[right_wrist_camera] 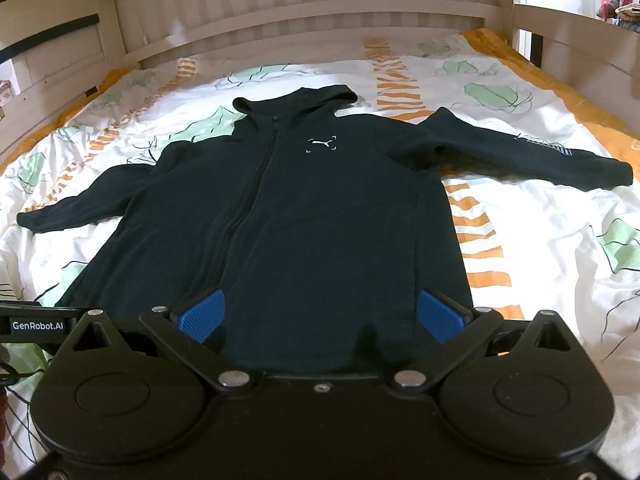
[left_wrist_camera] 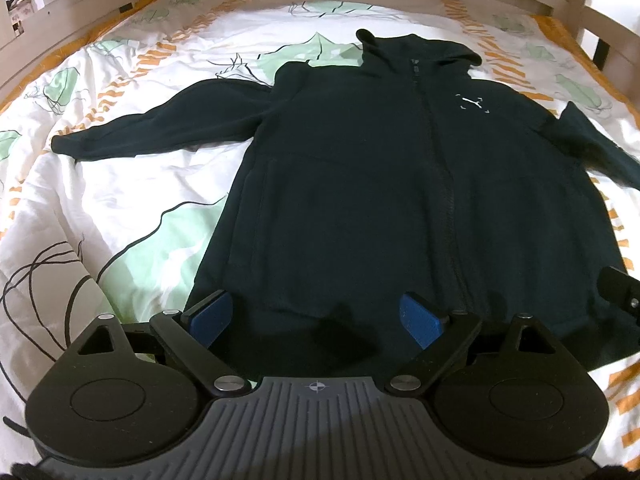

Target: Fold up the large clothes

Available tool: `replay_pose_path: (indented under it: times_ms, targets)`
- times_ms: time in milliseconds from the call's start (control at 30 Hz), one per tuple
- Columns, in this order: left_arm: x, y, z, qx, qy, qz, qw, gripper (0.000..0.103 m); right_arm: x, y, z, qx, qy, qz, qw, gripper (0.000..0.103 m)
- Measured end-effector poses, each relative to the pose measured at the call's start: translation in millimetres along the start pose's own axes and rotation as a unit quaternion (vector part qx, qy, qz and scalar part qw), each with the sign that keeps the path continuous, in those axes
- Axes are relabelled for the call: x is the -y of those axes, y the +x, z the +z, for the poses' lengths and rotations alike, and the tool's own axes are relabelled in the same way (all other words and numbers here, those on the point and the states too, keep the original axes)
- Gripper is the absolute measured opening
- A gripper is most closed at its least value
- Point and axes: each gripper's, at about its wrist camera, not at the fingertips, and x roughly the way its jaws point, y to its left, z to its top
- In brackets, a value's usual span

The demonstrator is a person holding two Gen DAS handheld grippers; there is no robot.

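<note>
A black zip hoodie (left_wrist_camera: 360, 168) lies flat and face up on the bed, hood at the far end, both sleeves spread out to the sides; it also shows in the right wrist view (right_wrist_camera: 304, 216). My left gripper (left_wrist_camera: 318, 316) is open, its blue pads over the hem's left half. My right gripper (right_wrist_camera: 320, 316) is open over the hem's right half. A part of the right gripper (left_wrist_camera: 622, 292) shows at the right edge of the left wrist view. Neither gripper holds cloth.
A white duvet (left_wrist_camera: 120, 200) with green and orange print covers the bed. A pale wooden bed frame (right_wrist_camera: 304, 12) runs along the far end and both sides. Thin black cables (left_wrist_camera: 44, 280) lie at the near left.
</note>
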Motion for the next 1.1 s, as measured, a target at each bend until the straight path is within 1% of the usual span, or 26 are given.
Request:
replay_pose_path:
  times_ms: [333,533,633,700,767,833,900,1033,1100]
  targets:
    - [-7,11,10,0.000,-0.006,-0.011,0.9999,0.091,-3,14,6,-0.011,0.006,0.013,1.000,0.102]
    - [-13,18,20,0.010,-0.007,-0.024,0.9996,0.091,-4,29,12,-0.031,0.016,0.030,0.999,0.102]
    - [-24,25,28,0.017,-0.018,-0.044,0.9987,0.091,-6,38,16,-0.043,0.017,0.031,0.998,0.102]
    - [-36,32,36,0.023,-0.033,-0.066,0.9970,0.091,-6,44,19,-0.052,0.020,0.036,0.998,0.102]
    - [-51,40,46,0.029,-0.050,-0.094,0.9939,0.092,-8,50,23,-0.056,0.022,0.040,0.997,0.102]
    - [-69,51,57,0.034,-0.071,-0.107,0.9911,0.092,-11,56,28,-0.055,0.020,0.042,0.997,0.102]
    - [-89,63,71,0.041,-0.088,-0.100,0.9902,0.092,-15,61,33,-0.053,0.016,0.043,0.998,0.102]
    - [-129,88,98,0.052,-0.109,-0.058,0.9910,0.092,-25,72,44,-0.048,0.004,0.050,0.998,0.102]
    - [-153,103,112,0.052,-0.127,-0.040,0.9898,0.092,-32,78,49,-0.047,-0.002,0.054,0.997,0.102]
